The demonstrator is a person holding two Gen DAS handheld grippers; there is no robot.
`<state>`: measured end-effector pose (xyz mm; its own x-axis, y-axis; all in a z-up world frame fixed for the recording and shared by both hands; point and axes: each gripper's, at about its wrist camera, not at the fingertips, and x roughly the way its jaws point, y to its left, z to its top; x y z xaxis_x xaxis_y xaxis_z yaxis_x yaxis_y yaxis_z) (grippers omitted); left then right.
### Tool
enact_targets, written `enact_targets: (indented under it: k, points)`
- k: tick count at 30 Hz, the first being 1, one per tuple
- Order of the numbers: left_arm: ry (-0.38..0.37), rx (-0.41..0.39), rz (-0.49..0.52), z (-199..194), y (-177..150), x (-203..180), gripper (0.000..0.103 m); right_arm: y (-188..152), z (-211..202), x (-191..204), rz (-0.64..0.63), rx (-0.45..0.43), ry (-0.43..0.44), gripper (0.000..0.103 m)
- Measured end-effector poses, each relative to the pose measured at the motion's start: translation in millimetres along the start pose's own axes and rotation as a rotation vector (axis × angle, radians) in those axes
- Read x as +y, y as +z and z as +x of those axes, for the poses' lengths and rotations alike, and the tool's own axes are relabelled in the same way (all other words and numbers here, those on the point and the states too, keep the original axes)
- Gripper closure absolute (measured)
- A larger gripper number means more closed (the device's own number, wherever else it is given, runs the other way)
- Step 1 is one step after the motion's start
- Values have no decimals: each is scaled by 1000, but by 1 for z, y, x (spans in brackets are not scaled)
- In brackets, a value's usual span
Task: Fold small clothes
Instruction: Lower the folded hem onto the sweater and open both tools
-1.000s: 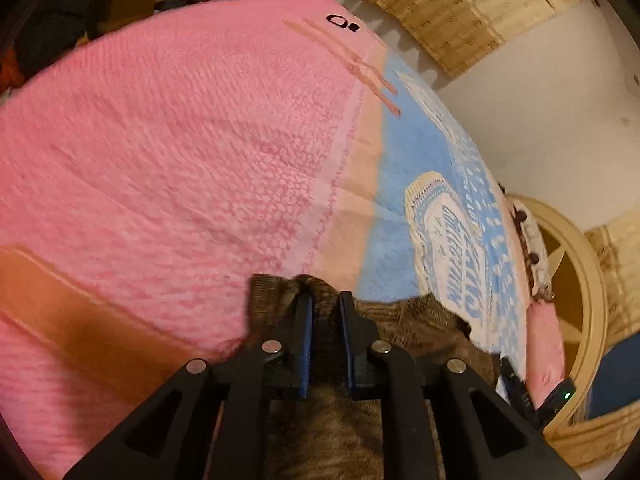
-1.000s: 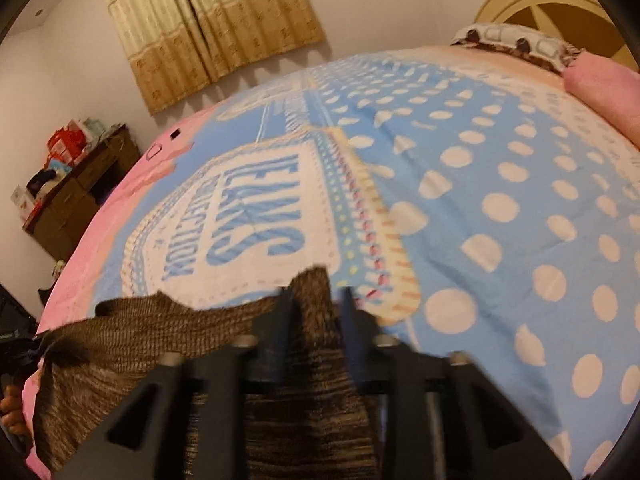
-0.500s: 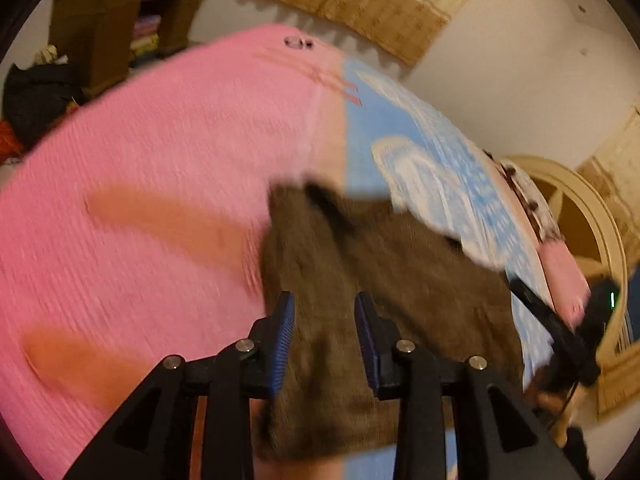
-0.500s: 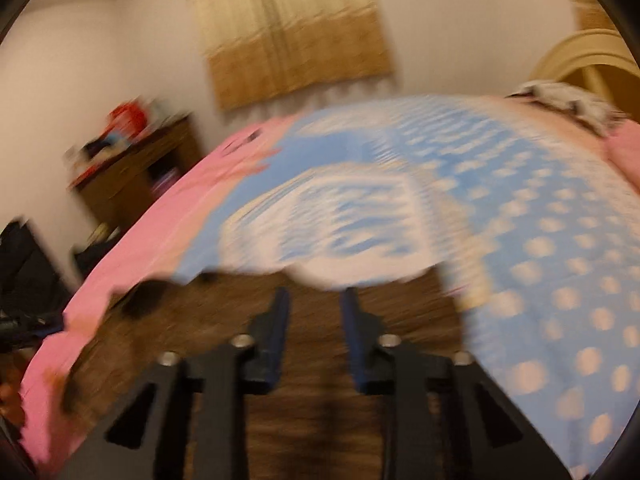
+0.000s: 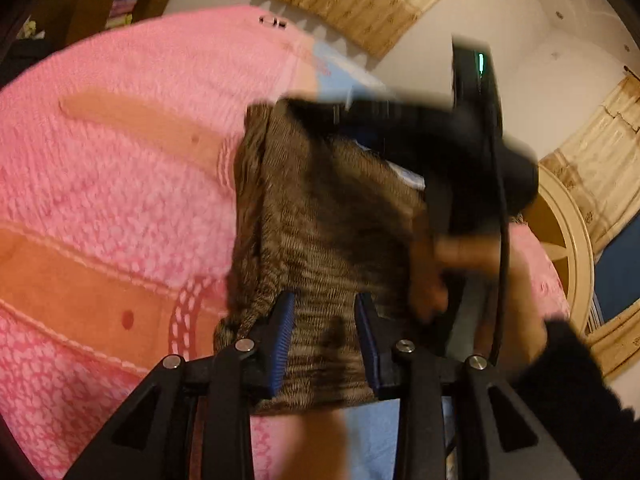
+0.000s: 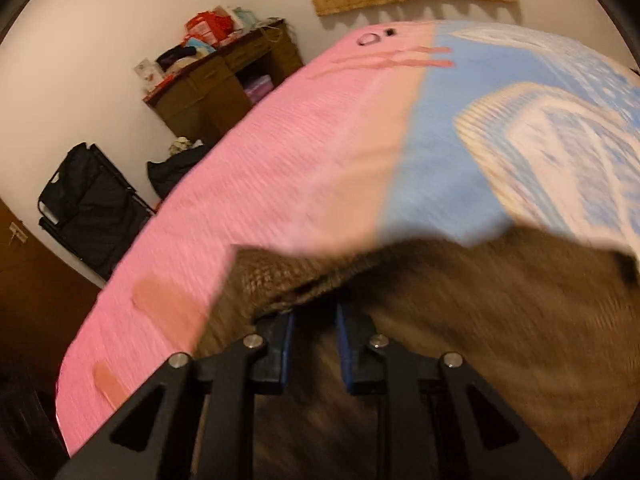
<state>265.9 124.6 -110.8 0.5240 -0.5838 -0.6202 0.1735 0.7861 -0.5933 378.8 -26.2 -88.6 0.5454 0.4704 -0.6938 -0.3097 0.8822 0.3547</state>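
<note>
While the brown knit garment (image 5: 320, 216) lies spread on the pink and blue bedspread (image 5: 120, 184), straddling the line where the pink part meets the blue, its long axis is seen to run away from the left gripper (image 5: 325, 334), from the near hem under the blue pads to the far end by the right gripper (image 5: 472, 148). In the left wrist view that far end is reached from the right side by the right gripper, which is blurred and partly covers the cloth. In the right wrist view a folded edge of the knit is seen bunched just ahead of the right gripper (image 6: 315, 338), and the rest of the garment fills the space below and to the right. The left jaws are held modestly apart with the hem lying between them; no pinch is seen, so the cloth is judged released. The right jaws stand narrowly apart; whether cloth is clamped cannot be told through the blur.
</note>
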Motion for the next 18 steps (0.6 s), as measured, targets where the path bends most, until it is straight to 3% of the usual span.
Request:
enact_targets:
  k: [3,6,12,14,16,18]
  points:
    - [1,1,45,-3,-4,-3,71,16,2,3,-18,-36,20,79]
    - [-5,-3,59,-4,-5,-1,71,6,-13,-6,27,-49,54,79]
    - [-28,-29,18,-26,-10,10,71,-63,-103,-42,104,-120,15,79]
    - [-23,-50,24,-39,-13,12,71,-87,-139,-58,134,-160,-32,74]
    - [-8,-78,44,-53,-14,11,71,-121,-189,-84,200,-224,-127,61]
    - [26,-102,64,-61,-14,10,71,-150,-230,-109,263,-275,-236,55]
